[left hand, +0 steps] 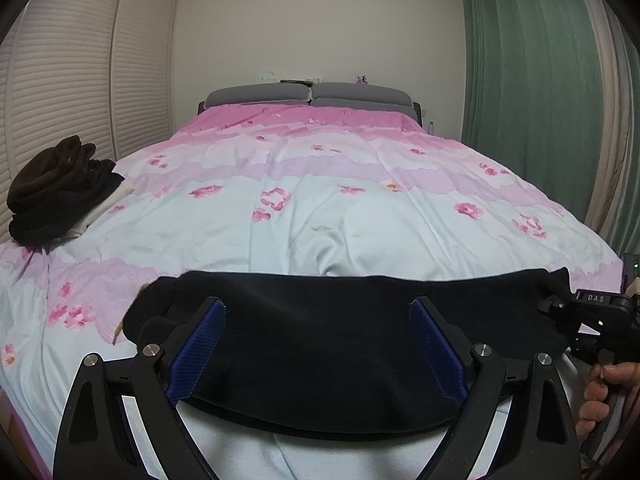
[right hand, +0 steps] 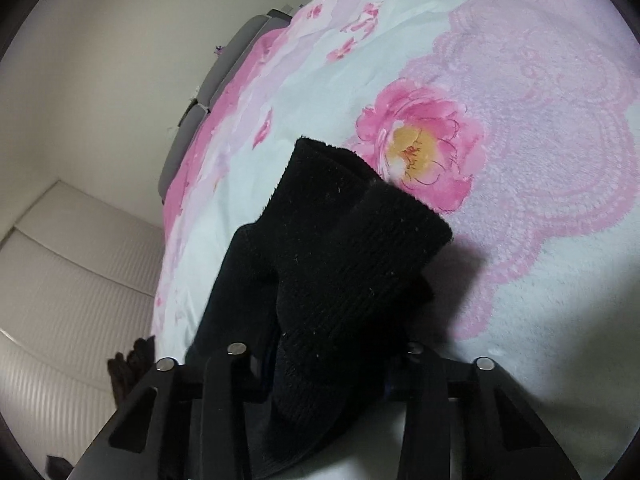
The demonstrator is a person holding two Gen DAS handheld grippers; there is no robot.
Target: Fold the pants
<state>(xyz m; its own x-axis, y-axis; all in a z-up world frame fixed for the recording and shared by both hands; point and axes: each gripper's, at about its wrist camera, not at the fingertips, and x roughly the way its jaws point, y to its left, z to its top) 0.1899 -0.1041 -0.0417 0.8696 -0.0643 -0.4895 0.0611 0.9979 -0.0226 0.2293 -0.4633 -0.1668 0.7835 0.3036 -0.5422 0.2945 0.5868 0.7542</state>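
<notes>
Black pants [left hand: 340,332] lie as a wide folded band across the near end of the bed. My left gripper [left hand: 318,312] is open just above them, its blue-padded fingers [left hand: 200,352] spread wide over the cloth. My right gripper [left hand: 576,312] shows at the right end of the band in the left wrist view. In the right wrist view the black pants [right hand: 340,264] fill the space between its fingers and hide the pads; the right gripper [right hand: 328,360] looks shut on the cloth end.
The bed carries a pink and white floral duvet [left hand: 320,200]. A pile of dark folded clothes [left hand: 56,188] sits at its left edge. Louvred closet doors [left hand: 80,80] stand left, green curtains [left hand: 540,80] right, a grey headboard [left hand: 308,96] at the far end.
</notes>
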